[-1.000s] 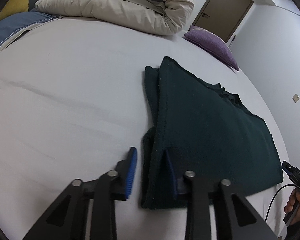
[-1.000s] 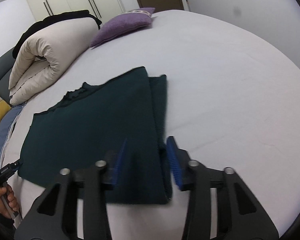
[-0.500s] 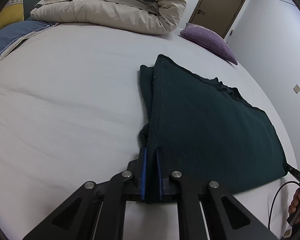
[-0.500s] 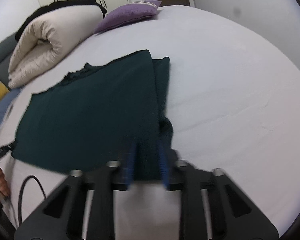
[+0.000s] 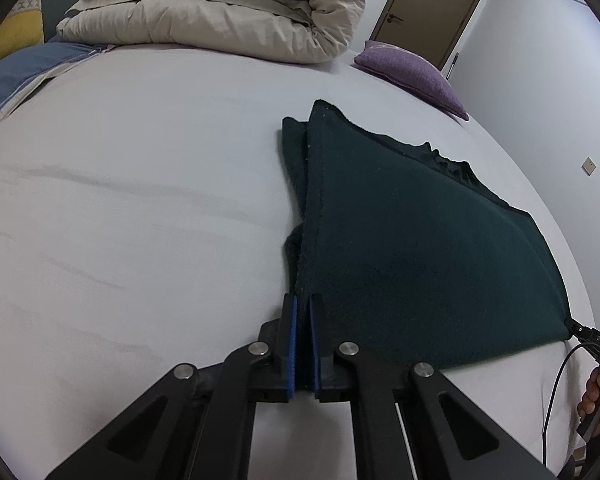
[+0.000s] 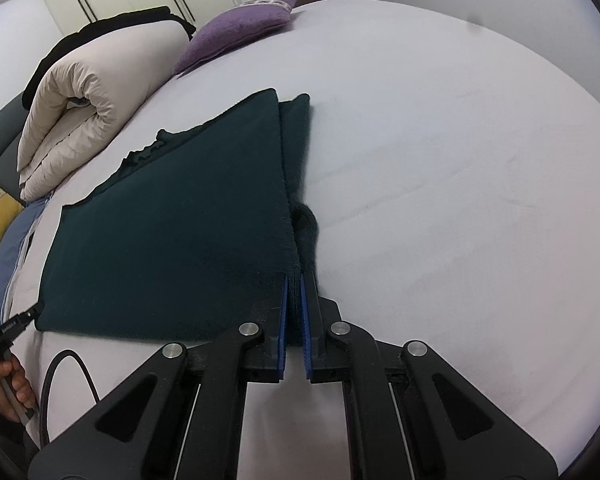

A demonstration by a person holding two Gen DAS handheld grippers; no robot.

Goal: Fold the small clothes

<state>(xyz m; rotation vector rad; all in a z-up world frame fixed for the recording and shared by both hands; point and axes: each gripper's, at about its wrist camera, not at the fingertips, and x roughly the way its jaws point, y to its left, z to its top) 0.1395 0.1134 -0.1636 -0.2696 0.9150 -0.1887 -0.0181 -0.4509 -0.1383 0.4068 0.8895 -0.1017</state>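
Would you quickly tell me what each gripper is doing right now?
Left gripper: closed on the near edge of the dark green garment.
Right gripper: closed on the same garment's near edge.

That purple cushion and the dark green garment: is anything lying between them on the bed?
No. In the left wrist view, only bare sheet separates the purple cushion from the dark green garment. The right wrist view shows the same.
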